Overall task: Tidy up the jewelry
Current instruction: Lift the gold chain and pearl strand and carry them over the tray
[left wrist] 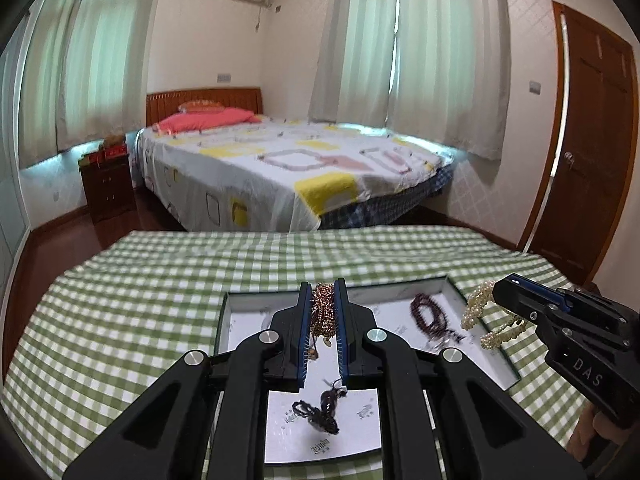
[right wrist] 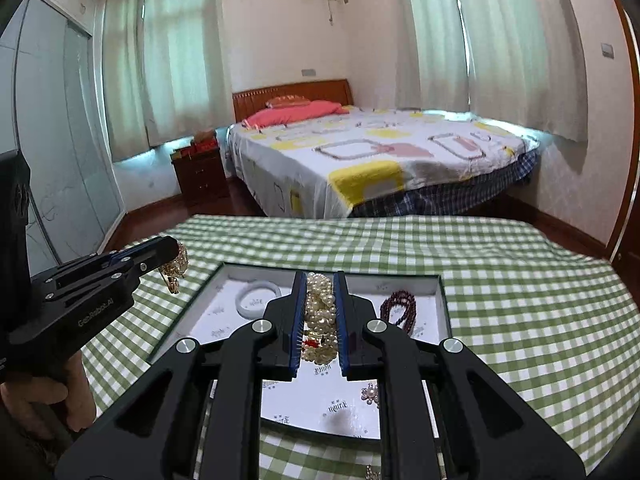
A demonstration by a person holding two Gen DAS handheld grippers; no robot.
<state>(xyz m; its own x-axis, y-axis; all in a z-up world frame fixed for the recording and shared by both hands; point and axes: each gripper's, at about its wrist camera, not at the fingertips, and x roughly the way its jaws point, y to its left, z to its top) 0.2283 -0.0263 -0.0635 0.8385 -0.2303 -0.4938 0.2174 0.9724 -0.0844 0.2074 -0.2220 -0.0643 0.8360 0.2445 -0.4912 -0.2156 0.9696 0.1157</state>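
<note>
So roughly halfway, I'd guess: a dark red bead bracelet (right wrist: 399, 309) and a white bangle (right wrist: 258, 298) already sat in the shallow lined tray (right wrist: 440, 292), while the left gripper (left wrist: 323, 312) was clamped on a gold chain necklace (left wrist: 321, 312) and the right gripper (right wrist: 320, 312) was pinching a bunch of pearls (right wrist: 319, 320), both held above the tray. A black beaded piece (left wrist: 320, 412) and a small pearl brooch (right wrist: 370, 393) lay on a separate card nearer the camera. It all sat on a green checked tablecloth (right wrist: 520, 280) in a bedroom, with a bed (right wrist: 380, 160) and curtained windows behind.
</note>
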